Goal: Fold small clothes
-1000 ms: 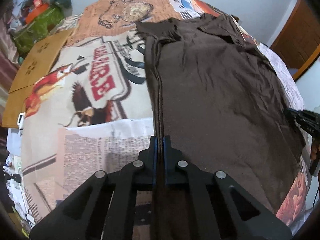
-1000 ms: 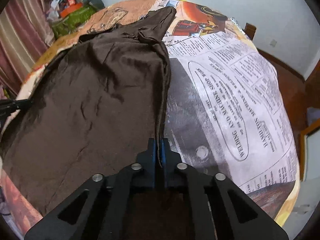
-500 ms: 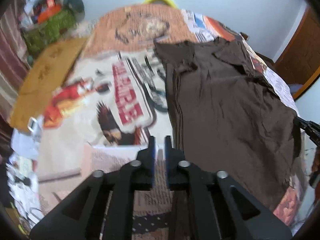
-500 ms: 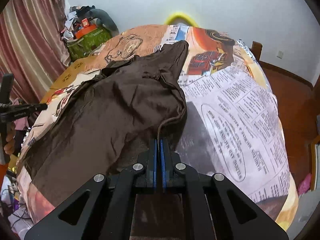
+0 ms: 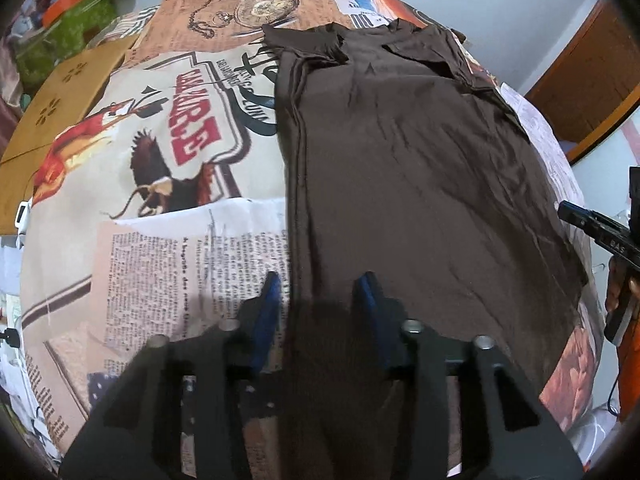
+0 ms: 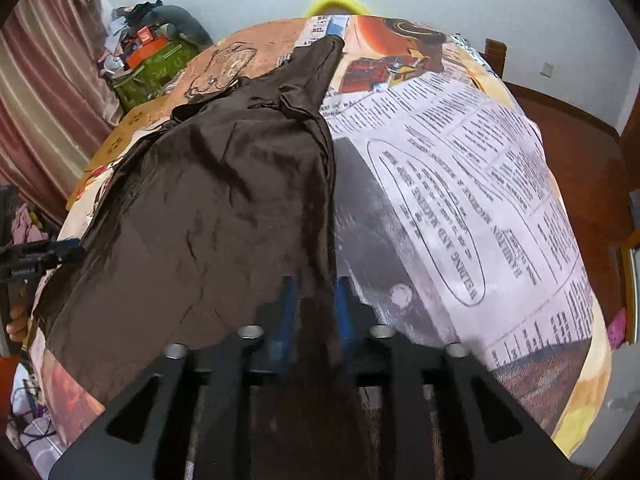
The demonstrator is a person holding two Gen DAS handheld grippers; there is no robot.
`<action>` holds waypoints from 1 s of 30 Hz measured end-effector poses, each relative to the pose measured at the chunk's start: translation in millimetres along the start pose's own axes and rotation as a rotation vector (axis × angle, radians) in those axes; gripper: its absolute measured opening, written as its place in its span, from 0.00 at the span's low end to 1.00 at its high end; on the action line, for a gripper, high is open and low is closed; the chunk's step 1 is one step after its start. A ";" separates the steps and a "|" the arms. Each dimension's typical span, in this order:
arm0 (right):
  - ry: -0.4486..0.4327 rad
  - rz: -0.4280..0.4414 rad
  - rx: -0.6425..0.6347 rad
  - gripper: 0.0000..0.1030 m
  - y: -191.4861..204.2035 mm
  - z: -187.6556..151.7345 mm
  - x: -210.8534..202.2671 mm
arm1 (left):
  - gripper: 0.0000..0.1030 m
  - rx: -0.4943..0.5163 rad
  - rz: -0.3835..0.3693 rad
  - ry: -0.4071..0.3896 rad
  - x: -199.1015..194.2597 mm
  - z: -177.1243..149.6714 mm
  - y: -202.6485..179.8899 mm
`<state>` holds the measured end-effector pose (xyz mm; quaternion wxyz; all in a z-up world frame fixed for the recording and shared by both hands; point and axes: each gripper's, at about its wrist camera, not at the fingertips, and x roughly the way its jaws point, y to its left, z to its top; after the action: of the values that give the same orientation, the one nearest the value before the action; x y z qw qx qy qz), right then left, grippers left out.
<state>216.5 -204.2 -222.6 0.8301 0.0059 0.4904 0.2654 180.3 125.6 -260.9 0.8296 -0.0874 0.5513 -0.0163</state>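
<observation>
A dark brown garment (image 5: 420, 168) lies spread flat on the newspaper-print cloth (image 5: 160, 240); it also fills the left half of the right wrist view (image 6: 208, 208). My left gripper (image 5: 320, 294) straddles the garment's near left edge. Its jaws are opening, and the blue pads (image 5: 270, 300) stand clear of the fabric between them. My right gripper (image 6: 316, 288) straddles the near right edge, its jaws also opening with a strip of fabric loose between the pads (image 6: 342, 292). Each gripper shows at the rim of the other's view: the right gripper (image 5: 600, 228) and the left gripper (image 6: 40, 256).
A flat cardboard box (image 5: 60, 100) lies at the left beyond the cloth. Behind it are piled bags and clutter (image 5: 60, 12). A wooden door (image 5: 592, 80) stands at the right, a curtain (image 6: 40, 100) at the left, and a chair back (image 6: 494, 54) past the far edge.
Both grippers were shut on the garment's near corners and held them taut. Now both sets of jaws have parted and the fabric lies slack on the cloth.
</observation>
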 end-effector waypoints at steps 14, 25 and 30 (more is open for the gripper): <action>0.051 -0.012 -0.066 0.03 17.5 -5.8 14.4 | 0.04 -0.048 0.049 -0.100 -23.1 5.2 -0.4; -0.119 0.068 -0.041 0.03 21.0 8.8 -39.4 | 0.04 -0.001 0.055 -0.256 -83.9 20.3 -13.8; -0.179 0.084 -0.061 0.03 28.8 31.9 -48.4 | 0.04 0.021 0.060 -0.300 -92.3 43.8 -20.0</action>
<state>211.7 -193.1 -158.9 0.8585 0.0250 0.4053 0.3131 185.7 122.8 -157.0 0.9037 -0.0636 0.4231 0.0157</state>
